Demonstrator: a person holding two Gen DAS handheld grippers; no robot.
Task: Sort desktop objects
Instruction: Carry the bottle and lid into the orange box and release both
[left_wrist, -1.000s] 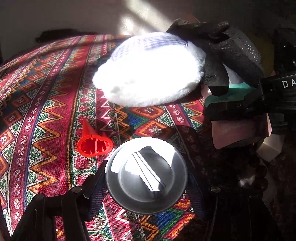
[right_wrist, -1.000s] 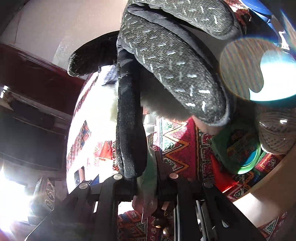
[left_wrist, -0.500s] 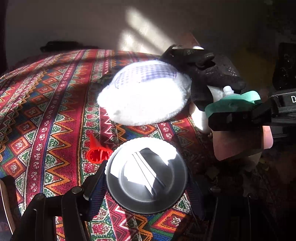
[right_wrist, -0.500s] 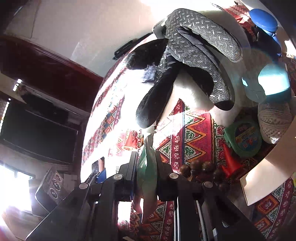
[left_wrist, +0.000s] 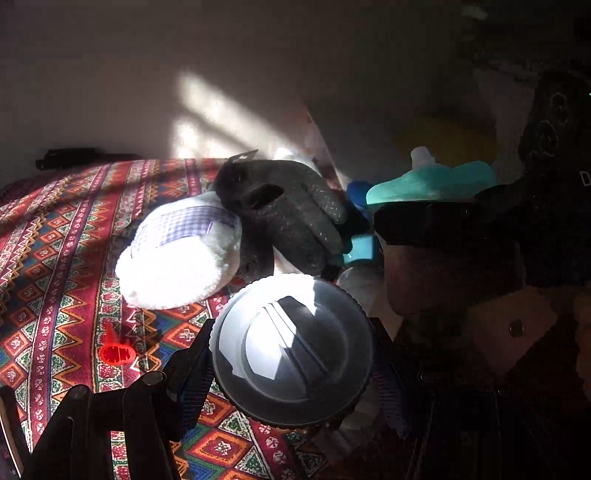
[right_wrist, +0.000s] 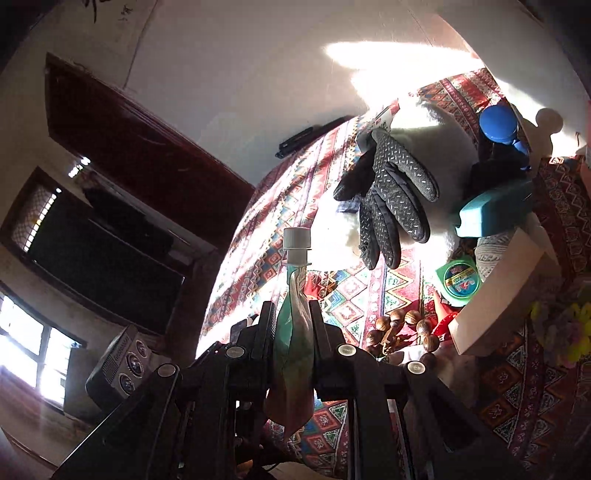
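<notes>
Left tongs (left_wrist: 291, 350) grip round lid (left_wrist: 291, 350) | right tongs (right_wrist: 293, 325) pinch spouted pouch (right_wrist: 295, 332)

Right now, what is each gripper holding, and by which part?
Left gripper: a round grey lid, clamped across its ribbed rim. Right gripper: a soft green pouch with a white cap, pinched flat across its body below the spout.

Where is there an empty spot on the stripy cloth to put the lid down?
The cloth is bare left of the fluffy pad, beyond the red cone. It is crowded right of the pad: glove, tape tin, yarn ball, wooden beads.
</notes>
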